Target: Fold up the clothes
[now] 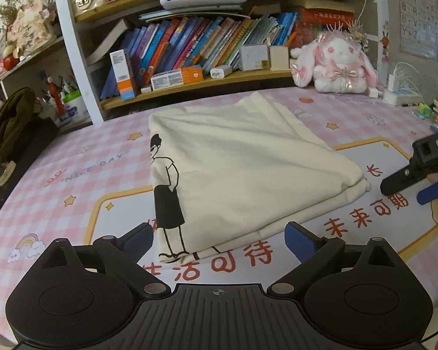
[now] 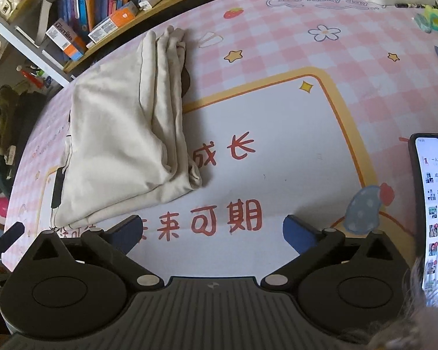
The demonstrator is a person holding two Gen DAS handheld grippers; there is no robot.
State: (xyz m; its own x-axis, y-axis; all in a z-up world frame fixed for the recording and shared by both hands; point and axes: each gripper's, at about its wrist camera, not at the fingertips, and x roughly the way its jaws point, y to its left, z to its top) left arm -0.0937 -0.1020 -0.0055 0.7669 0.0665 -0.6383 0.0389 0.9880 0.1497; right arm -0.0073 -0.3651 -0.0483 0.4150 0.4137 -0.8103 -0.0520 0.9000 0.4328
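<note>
Left wrist view gives me the plainest writing: "NICE DAY" printed in pink on the checked desk mat [image 1: 73, 157], and large red Chinese characters along its white centre panel, which I can see but will not try to transcribe. One folded cream T-shirt [image 1: 248, 169] lies flat on the mat, a black line drawing of a standing figure running down its left edge; its near corner sits between my left gripper [image 1: 219, 240] fingers, whose blue pads stand wide apart and press on nothing. My right gripper [image 1: 406, 189] shows at the right edge, just beside the shirt's right corner, with the letters "DA" on its black body. Behind the mat I count one plush rabbit [image 1: 335, 64] in pink and white and one power strip [image 1: 400, 94]. A bookshelf [image 1: 189, 84] crowded with leaning books rises along the back. In the right wrist view my right gripper [image 2: 211, 233] hangs over bare mat, its jaws spread with nothing between them, and the T-shirt [image 2: 119, 134] lies up and to the left, its stacked folded edges facing me. A box on the shelf reads "usmile" [image 2: 64, 36]. One phone [image 2: 435, 204] with a lit chat list lies at the right edge.
</note>
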